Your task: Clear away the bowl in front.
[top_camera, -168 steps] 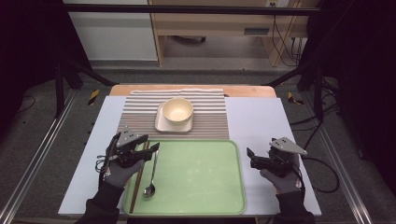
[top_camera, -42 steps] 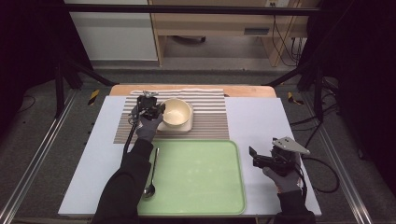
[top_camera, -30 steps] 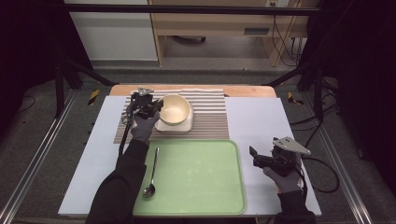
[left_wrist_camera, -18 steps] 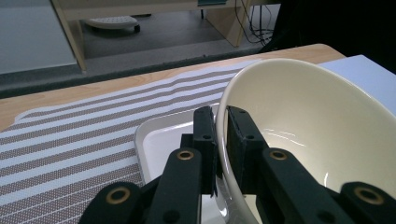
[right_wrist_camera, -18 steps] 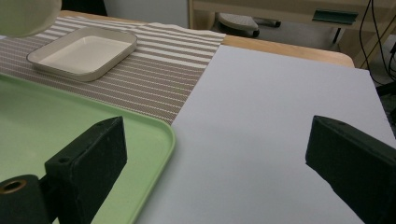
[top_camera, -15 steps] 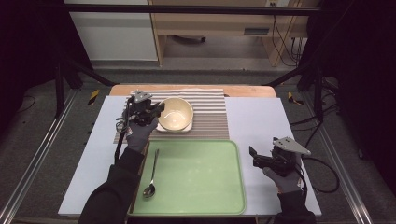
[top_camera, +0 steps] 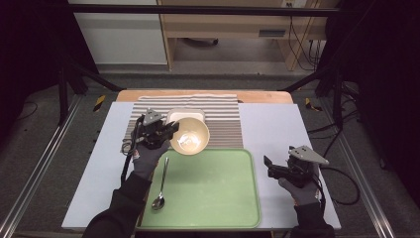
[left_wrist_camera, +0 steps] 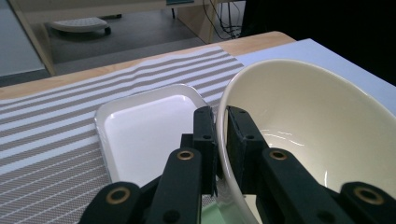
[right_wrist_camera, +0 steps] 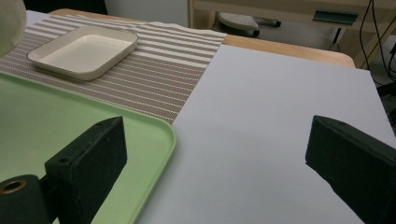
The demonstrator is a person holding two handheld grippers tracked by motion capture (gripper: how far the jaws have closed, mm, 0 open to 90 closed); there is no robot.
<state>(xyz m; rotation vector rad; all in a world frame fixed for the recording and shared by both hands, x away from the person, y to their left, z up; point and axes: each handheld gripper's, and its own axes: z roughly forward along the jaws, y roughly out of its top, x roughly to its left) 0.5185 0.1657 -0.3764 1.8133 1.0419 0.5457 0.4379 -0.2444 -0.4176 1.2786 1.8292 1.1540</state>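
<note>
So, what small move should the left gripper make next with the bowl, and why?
Probably carry the bowl toward the green tray and lower it: the left gripper pinches its rim, holding it tilted near the white dish.

Bowl: cream, glossy inside. Rectangular dish: white. Placemat: brown and off-white stripes. Tray: pale green. Spoon: silver metal. Table cover: pale lavender-grey sheet over a light wood table edge. Left gripper and right gripper: black jaws. Gloves: grey. Sleeves: black.
</note>
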